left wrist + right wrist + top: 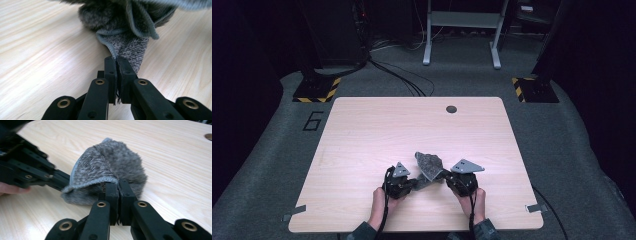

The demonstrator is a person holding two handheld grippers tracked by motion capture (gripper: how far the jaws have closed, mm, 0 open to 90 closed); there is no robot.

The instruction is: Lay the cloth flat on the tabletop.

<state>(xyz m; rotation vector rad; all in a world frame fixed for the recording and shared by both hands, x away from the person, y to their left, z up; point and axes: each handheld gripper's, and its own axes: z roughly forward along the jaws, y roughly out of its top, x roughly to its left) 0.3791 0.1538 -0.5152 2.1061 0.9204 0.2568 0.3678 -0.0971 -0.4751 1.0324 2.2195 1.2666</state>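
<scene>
A small grey cloth [428,165], knit on one face and fuzzy on the other with a pale hemmed edge, lies bunched on the wooden table [362,130] near its front edge. My left gripper [416,184] comes at it from the left. In the left gripper view the left gripper [116,59] is shut on a knit corner of the cloth [130,47]. My right gripper [445,176] holds the opposite side. In the right gripper view the right gripper [117,183] pinches the hem of the cloth [117,162], lifting a fold. The left gripper [60,180] shows there at the left.
A dark round hole [451,109] sits in the table near its far edge. Beyond the table, on the grey carpet, stand two bases with yellow-black stripes [317,90] [532,89], cables and a metal frame [462,30]. The person's hands rest at the table's front edge.
</scene>
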